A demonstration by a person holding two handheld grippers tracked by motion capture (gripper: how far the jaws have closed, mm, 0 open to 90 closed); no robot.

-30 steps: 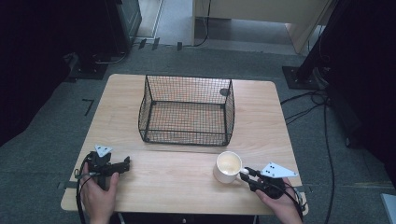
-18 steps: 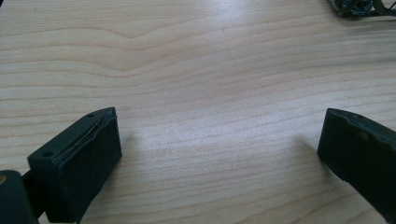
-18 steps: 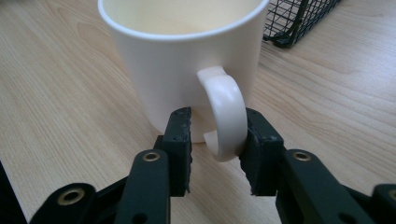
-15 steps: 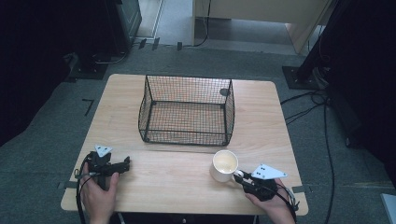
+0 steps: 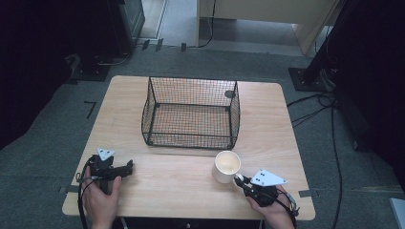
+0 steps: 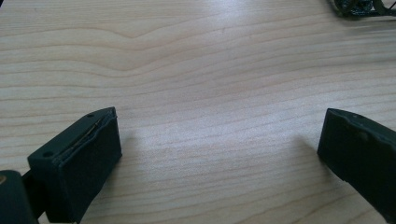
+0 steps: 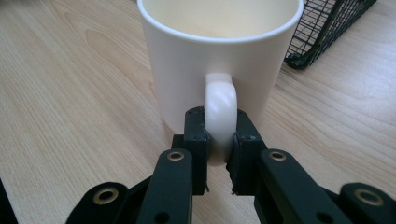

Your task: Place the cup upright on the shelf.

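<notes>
right gripper is clenched on the handle of the white mug, one jaw pressed to each flank of the loop. directly ahead of these jaws the mug is seen upright on the table, its handle turned back toward them. beyond the mug and a little to the left, near but apart, the wire basket is found; a forward lift would be judged the likely move. left gripper, well apart, is held released over bare wood.
</notes>
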